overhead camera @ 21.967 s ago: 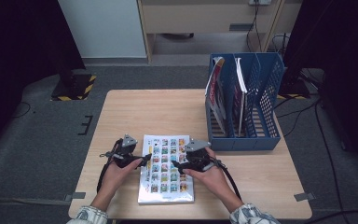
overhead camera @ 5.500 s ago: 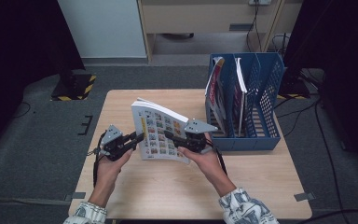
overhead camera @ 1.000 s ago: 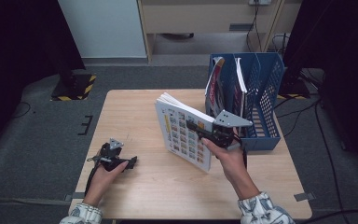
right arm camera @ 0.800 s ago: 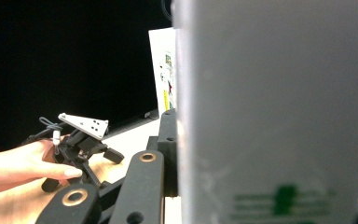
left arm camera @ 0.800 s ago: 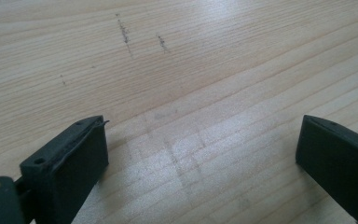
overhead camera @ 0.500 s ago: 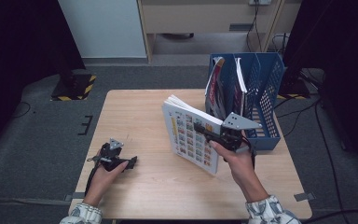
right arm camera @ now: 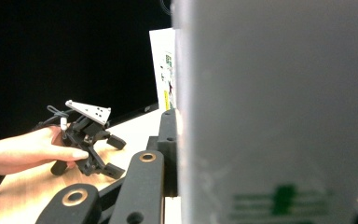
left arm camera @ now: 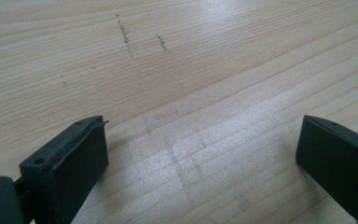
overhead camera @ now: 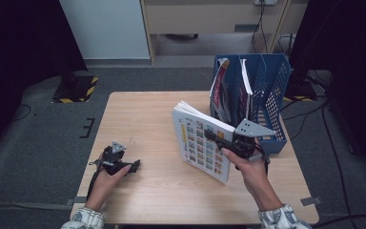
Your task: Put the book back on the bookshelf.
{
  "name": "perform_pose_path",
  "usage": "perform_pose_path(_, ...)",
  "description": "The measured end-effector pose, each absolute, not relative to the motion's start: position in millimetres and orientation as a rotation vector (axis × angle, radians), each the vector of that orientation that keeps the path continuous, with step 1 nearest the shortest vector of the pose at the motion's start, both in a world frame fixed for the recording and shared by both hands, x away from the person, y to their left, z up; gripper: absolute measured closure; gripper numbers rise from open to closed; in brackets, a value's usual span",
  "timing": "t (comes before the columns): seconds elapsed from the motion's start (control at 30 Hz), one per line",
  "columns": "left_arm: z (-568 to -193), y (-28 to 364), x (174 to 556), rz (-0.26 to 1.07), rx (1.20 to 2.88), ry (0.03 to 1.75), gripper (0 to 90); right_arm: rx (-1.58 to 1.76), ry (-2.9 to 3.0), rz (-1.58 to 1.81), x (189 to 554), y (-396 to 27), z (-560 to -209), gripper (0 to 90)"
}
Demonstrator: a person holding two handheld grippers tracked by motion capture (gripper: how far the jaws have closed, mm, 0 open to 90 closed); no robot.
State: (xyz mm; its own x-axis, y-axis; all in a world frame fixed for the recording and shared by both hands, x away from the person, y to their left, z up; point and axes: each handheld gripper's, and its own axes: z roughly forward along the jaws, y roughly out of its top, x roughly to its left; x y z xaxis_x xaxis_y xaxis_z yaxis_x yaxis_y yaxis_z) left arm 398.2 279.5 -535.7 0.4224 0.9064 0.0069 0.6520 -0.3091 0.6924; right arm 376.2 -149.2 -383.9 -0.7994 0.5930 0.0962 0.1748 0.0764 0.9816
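A picture book (overhead camera: 199, 142) with a grid of coloured pictures on its cover stands tilted above the wooden table (overhead camera: 147, 119), just left of the blue file rack (overhead camera: 272, 86). My right gripper (overhead camera: 215, 135) is shut on the book's right edge. In the right gripper view the book's pale cover (right arm camera: 270, 107) is blurred and very close, pressed against one black finger (right arm camera: 168, 135). My left gripper (overhead camera: 134, 166) rests low at the table's front left, away from the book. In the left gripper view it (left arm camera: 200, 149) is open over bare wood.
The rack stands at the table's right back corner with a few magazines (overhead camera: 221, 93) upright in its left slots; the right slots look free. Dark floor, a cabinet (overhead camera: 205, 14) and cables (overhead camera: 333, 138) surround the table. The left gripper (right arm camera: 114, 156) shows far off in the right gripper view.
The book, once flat under both grippers, then lifted by both, is now held by the right alone and has moved right towards the rack. The left gripper stays still.
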Motion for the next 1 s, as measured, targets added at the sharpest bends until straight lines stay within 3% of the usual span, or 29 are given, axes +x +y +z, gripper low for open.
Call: perform_pose_path(1.0, -536, 279, 398, 0.539, 2.061, 1.312, 1.3, 0.833, 2.002, 1.758, 361, -191, -389, 73.9)
